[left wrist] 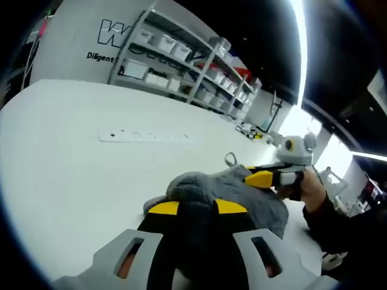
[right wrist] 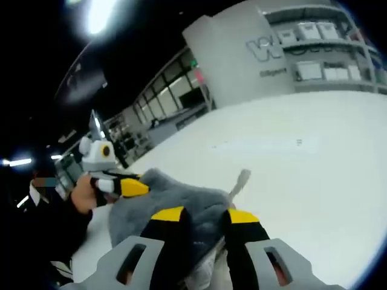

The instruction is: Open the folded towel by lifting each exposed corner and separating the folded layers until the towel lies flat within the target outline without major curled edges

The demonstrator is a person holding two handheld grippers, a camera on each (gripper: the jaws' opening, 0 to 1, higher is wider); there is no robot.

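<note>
We work over a broad white desk (left wrist: 72, 175) under bright ceiling strip lights, in a dim room. Beyond our left gripper (left wrist: 197, 208), shelving (left wrist: 181, 57) stacked with white bins stands against a grey wall with partial lettering; a faint printed strip (left wrist: 145, 135) lies on the desk ahead. Through the right gripper view, glass partitions (right wrist: 175, 90) run along the far side. The grey towel (left wrist: 233, 193) sits bunched directly in front of both grippers. Our left gripper is clamped on a fold of it, cloth filling the space between the jaws. Our right gripper (right wrist: 205, 216) likewise pinches towel between its yellow-tipped jaws. A small hanging loop (right wrist: 240, 180) sticks out just beyond the right gripper.
</note>
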